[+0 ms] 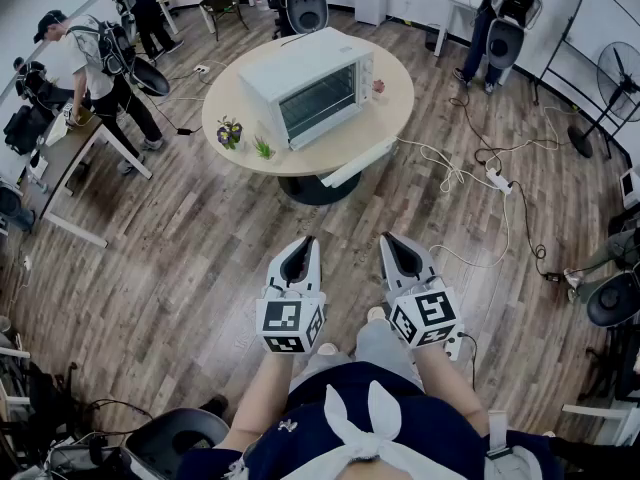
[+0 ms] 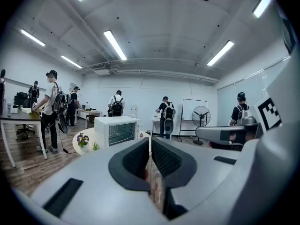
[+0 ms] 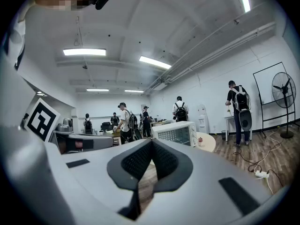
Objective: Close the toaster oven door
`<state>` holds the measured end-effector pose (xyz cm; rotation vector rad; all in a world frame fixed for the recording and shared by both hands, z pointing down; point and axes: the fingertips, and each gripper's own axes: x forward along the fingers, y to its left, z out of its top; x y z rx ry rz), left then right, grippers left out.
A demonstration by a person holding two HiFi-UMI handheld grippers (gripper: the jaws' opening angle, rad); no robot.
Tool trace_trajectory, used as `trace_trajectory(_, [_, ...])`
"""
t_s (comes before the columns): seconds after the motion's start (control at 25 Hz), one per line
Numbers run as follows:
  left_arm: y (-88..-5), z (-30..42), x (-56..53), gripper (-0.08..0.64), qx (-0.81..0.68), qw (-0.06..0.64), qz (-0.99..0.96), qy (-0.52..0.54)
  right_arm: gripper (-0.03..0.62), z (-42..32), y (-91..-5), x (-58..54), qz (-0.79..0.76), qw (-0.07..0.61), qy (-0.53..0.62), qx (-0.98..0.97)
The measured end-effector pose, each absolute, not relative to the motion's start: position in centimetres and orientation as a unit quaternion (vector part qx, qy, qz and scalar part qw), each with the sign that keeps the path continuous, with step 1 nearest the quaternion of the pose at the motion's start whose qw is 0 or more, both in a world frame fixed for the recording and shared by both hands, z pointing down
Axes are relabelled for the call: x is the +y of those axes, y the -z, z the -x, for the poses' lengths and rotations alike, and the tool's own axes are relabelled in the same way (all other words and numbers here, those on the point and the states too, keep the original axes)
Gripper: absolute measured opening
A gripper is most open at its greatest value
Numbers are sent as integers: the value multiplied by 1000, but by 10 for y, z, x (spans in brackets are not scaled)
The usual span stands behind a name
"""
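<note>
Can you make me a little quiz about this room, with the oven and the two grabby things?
1. True or false: the white boxy toaster oven stands on the round beige table.
2. Pick one. The left gripper and the right gripper are: A) both shut and empty, B) both wide open, C) clamped on the oven door.
3. Fill the gap: in the head view, the small pot of purple flowers sits to the ____ of the oven.

Key: 1 true; 2 A; 3 left.
</note>
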<state>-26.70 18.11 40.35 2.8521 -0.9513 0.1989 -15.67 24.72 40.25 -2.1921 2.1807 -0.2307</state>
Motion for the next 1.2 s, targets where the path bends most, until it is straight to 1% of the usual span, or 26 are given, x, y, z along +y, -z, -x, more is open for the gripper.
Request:
trace_trajectory(0.36, [-399, 238, 173, 32, -331, 45, -940, -69, 6, 120, -402, 239, 708, 26, 70, 703])
trace_trajectory(0.6, [-399, 215, 164, 32, -345, 52, -935, -71, 6, 86, -407, 227, 699, 29, 81, 710])
trace_trajectory(0.84, [-405, 177, 147, 32, -365, 44, -927, -79, 6, 40, -412, 206, 686, 32, 90, 721])
trace_trajectory(1.04, [-405, 152, 135, 32, -386, 54, -918, -73, 8, 15, -409, 188, 660, 27, 91, 746])
trace_trajectory(1.2, [-411, 139, 128, 34, -399, 70, -911, -76, 53, -3, -413, 177, 642, 22, 98, 760])
